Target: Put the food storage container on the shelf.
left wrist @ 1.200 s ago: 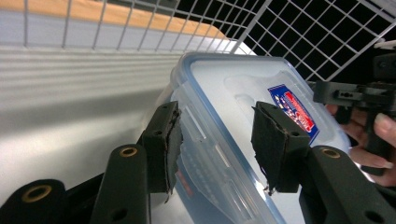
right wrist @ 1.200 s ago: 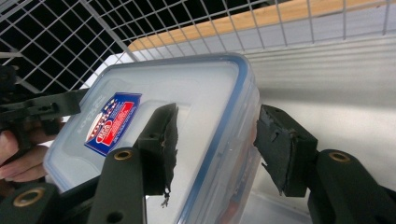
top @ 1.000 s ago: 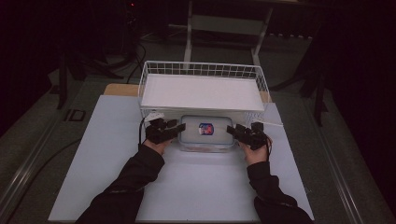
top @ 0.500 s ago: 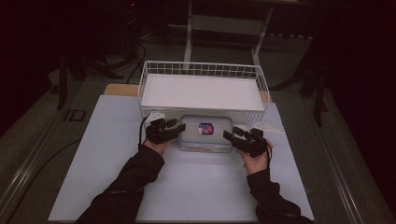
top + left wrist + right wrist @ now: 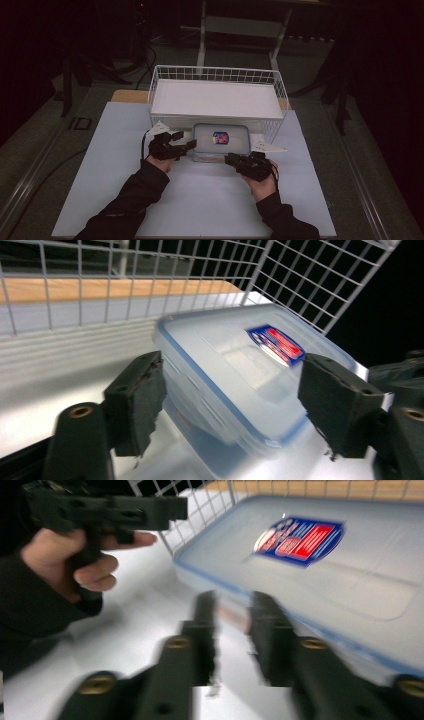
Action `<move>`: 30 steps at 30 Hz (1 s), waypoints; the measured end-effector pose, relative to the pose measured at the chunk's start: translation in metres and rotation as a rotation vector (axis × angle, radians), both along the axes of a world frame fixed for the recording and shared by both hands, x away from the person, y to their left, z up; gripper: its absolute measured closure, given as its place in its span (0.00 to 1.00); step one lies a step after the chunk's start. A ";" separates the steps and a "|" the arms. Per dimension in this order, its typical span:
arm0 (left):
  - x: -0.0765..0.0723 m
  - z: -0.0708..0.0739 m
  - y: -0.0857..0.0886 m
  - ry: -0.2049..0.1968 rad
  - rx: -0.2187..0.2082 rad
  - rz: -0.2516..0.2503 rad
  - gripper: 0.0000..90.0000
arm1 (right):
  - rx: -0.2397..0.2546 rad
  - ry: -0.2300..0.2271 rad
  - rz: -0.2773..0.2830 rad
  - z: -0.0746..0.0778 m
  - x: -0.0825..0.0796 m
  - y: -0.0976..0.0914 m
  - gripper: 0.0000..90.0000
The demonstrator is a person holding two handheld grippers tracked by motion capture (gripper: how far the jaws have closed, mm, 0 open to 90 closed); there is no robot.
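1. The left gripper [image 5: 186,144] is seen at the left end of a lidded plastic box [image 5: 221,141]. In the left gripper view the jaws stand wide apart and have just been opening; the corner of the box [image 5: 235,385] lies between them, but neither pad is pressed on it, so the box is judged released on this side.

2. The box is set flat on the desk [image 5: 200,200], just beyond the tips of both pairs of jaws and right against the front wall of a white wire basket [image 5: 215,75]. A red and blue label [image 5: 220,137] is carried on its lid, which is on; whether it is clipped tight cannot be told.

3. The right gripper [image 5: 231,159] is held at the near right corner of the box. In the right gripper view [image 5: 232,605] its jaws have just been closing and are now drawn nearly together, with only a thin gap and nothing between them. The box [image 5: 320,580] lies just past and to the right of their tips, apparently untouched, though the blur leaves this uncertain.

4. As judged from the scene, the work concerns getting the box into the basket. The box is brought up beside the basket, but it is not yet lifted, and the basket floor is bare. A fresh grip on both ends, a lift over the wire wall, and a setting-down inside are judged to be left.
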State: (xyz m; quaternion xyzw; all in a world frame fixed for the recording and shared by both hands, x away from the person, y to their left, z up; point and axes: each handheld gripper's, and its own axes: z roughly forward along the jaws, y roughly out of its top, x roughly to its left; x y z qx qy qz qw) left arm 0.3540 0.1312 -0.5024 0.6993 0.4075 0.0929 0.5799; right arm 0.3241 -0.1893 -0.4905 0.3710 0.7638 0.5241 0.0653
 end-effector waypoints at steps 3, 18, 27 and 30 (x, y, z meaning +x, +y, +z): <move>-0.008 -0.002 0.001 -0.003 0.004 -0.011 0.16 | -0.019 0.011 0.016 -0.003 0.000 0.003 0.96; -0.064 0.009 0.006 -0.060 0.072 -0.058 0.00 | -0.105 0.051 -0.017 -0.022 0.019 0.016 1.00; -0.066 0.006 0.010 -0.061 0.053 -0.032 0.00 | -0.105 0.055 -0.068 -0.022 0.040 0.016 1.00; -0.066 0.005 0.010 -0.075 0.051 -0.031 0.00 | -0.115 0.048 -0.085 -0.024 0.047 0.017 1.00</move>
